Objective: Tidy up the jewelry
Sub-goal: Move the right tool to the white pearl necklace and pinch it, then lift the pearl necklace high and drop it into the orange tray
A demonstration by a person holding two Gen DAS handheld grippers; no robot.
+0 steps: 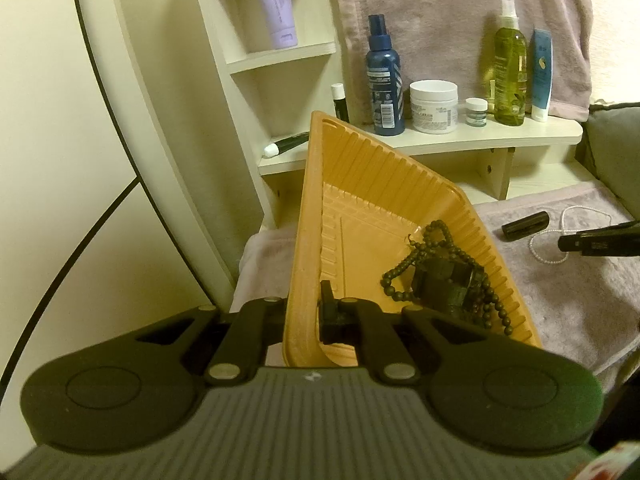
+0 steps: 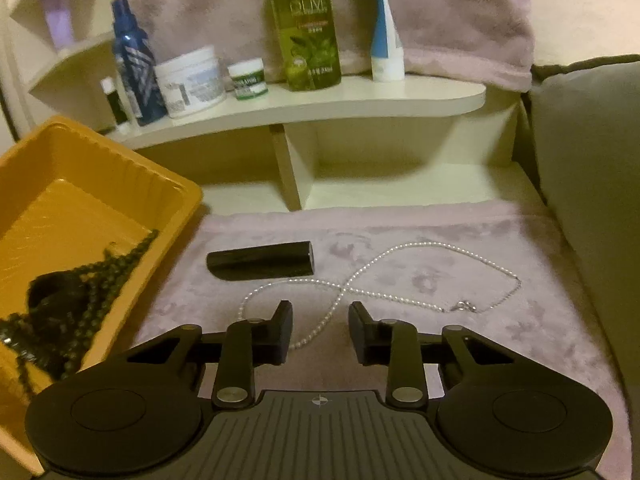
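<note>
The left claw (image 1: 304, 316) pinches the near rim of the orange tray (image 1: 384, 184), holding it tilted, with dark beads (image 1: 436, 264) heaped in its low corner just ahead and to the right of the fingers. The right claw (image 2: 320, 332) hangs spread over the mauve towel (image 2: 460, 248), its fingertips straddling the near loop of the pearl chain (image 2: 400, 256). A black tube (image 2: 262, 260) lies just beyond the chain, and the tray (image 2: 176, 188) stands to the claw's left.
</note>
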